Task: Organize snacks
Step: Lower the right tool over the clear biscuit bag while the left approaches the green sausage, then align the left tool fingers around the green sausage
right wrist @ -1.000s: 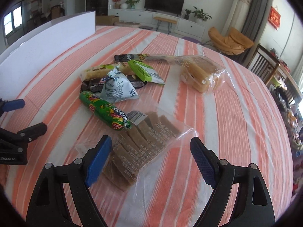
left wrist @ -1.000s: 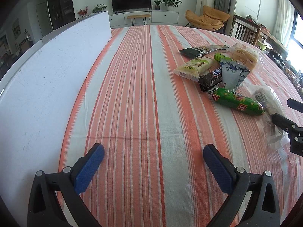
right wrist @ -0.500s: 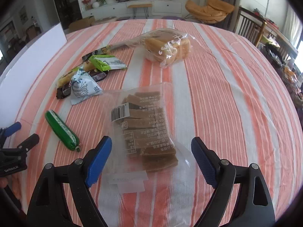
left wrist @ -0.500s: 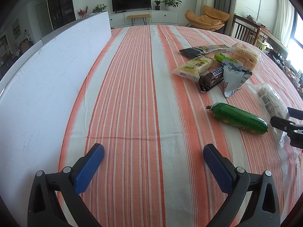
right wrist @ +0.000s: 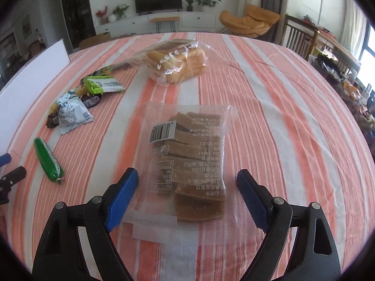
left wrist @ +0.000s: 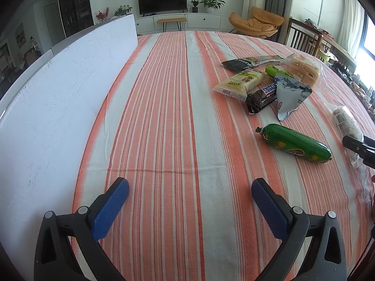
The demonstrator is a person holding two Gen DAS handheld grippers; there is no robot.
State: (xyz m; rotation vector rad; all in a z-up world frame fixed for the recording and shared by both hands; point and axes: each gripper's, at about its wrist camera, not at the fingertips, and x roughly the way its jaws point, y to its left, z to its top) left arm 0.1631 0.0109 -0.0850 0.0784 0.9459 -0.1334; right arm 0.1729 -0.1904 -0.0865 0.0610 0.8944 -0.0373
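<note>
My right claw (right wrist: 187, 190) has swung round to straddle the clear bag of brown slab biscuits (right wrist: 187, 157) squarely; the green plastic-wrapped sausage (left wrist: 294, 142) rolled clear of the pile.

This is a home living room. Beyond the striped tabletop (left wrist: 164, 117) stand a television (left wrist: 162, 0) on a white cabinet (left wrist: 201, 21), potted plants (left wrist: 211, 1) beside it, and an orange armchair (left wrist: 256, 22).

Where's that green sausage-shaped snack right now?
The green sausage snack lies alone on the striped tablecloth, right of centre in the left wrist view, just nearer than the blue-and-white packet and left of the clear bag of brown slices.
</note>
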